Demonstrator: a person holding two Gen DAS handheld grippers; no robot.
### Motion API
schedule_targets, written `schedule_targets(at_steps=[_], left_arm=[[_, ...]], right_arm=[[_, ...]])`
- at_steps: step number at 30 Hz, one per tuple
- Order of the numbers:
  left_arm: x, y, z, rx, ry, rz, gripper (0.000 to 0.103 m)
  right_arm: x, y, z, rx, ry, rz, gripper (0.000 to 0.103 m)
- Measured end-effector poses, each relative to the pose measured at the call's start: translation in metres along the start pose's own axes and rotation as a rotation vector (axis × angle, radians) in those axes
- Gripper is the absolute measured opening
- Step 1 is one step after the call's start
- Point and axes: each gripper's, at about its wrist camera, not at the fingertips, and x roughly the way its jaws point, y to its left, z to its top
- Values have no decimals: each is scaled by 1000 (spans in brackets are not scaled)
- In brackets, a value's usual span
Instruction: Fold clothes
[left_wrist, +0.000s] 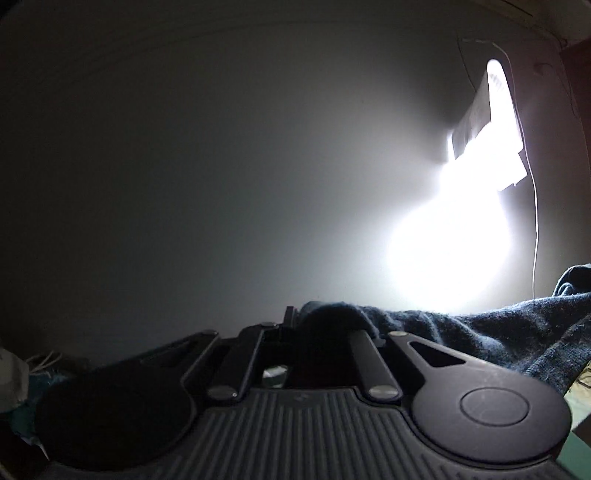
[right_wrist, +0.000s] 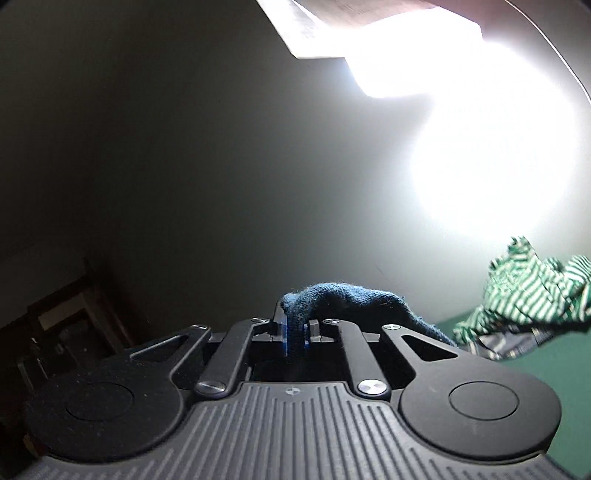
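A dark blue knitted garment (left_wrist: 498, 332) is held up between both grippers, which point upward at the wall and ceiling. My left gripper (left_wrist: 295, 319) is shut on one bunched edge of it; the cloth drapes away to the right. My right gripper (right_wrist: 295, 332) is shut on another fold of the same blue garment (right_wrist: 351, 295), pinched between the blue pads (right_wrist: 284, 338), with the cloth trailing off to the right. Most of the garment hangs below and is hidden.
A crumpled green-and-white striped garment (right_wrist: 532, 291) lies on a green surface (right_wrist: 554, 354) at the right. A bright lamp (right_wrist: 480, 147) glares on the wall. Dark wooden furniture (right_wrist: 62, 314) stands at the lower left. A thin white cord (left_wrist: 535, 221) hangs down the wall.
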Motion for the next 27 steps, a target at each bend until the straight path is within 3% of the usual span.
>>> schedule_targets(at_steps=[6,15,18,27], left_arm=[[-19,21,53,-56,-64,-7,6],[-48,20,72,-36,-128,-84,7],[-19,18,68,-31,-70,-107,7],[135,-1,35,-10,170,-120,7]], right_arm=[[-9,42,50,-66,-105,103,8],[-37,79,67,-176,-195,90,8],[-22,68,63,-163,-165,32,8],[58,3,51,-75,-70,-167,8]])
